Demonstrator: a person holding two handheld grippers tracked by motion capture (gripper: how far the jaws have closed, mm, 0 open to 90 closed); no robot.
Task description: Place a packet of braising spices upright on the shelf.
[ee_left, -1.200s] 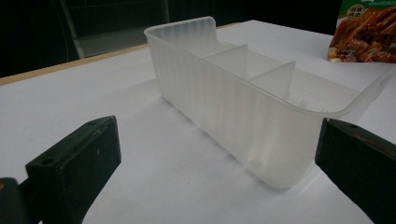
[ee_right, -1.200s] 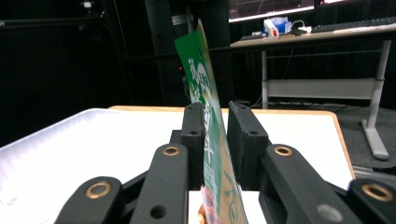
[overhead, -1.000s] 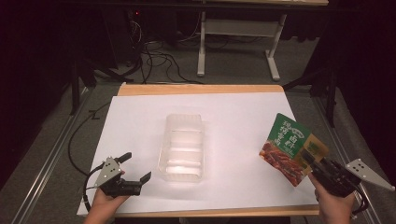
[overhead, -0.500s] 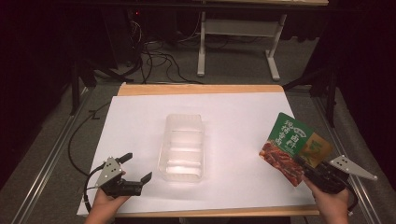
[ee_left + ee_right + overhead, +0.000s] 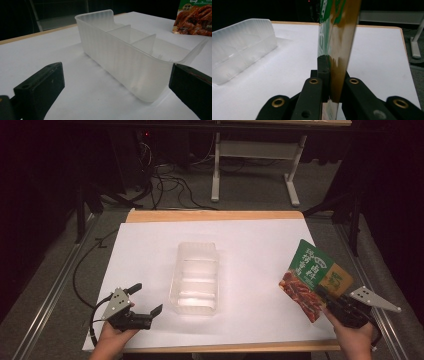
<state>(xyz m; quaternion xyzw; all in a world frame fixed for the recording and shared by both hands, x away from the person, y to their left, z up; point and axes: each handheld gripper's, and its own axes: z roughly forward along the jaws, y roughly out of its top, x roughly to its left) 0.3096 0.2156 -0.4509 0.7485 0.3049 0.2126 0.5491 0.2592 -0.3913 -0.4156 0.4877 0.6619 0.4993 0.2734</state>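
green and orange snack pouch (image 5: 314, 279) pinched upright in the right gripper (image 5: 334, 304)
high view shows its printed face, right gripper view its thin edge between jaws just closed; left gripper (image 5: 148, 302) gapes wide beside the clear tray (image 5: 196, 279).

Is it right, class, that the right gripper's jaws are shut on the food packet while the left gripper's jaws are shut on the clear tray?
Not quite. The left gripper is open beside the clear tray, as the left gripper view shows. The right gripper does clamp the food packet.
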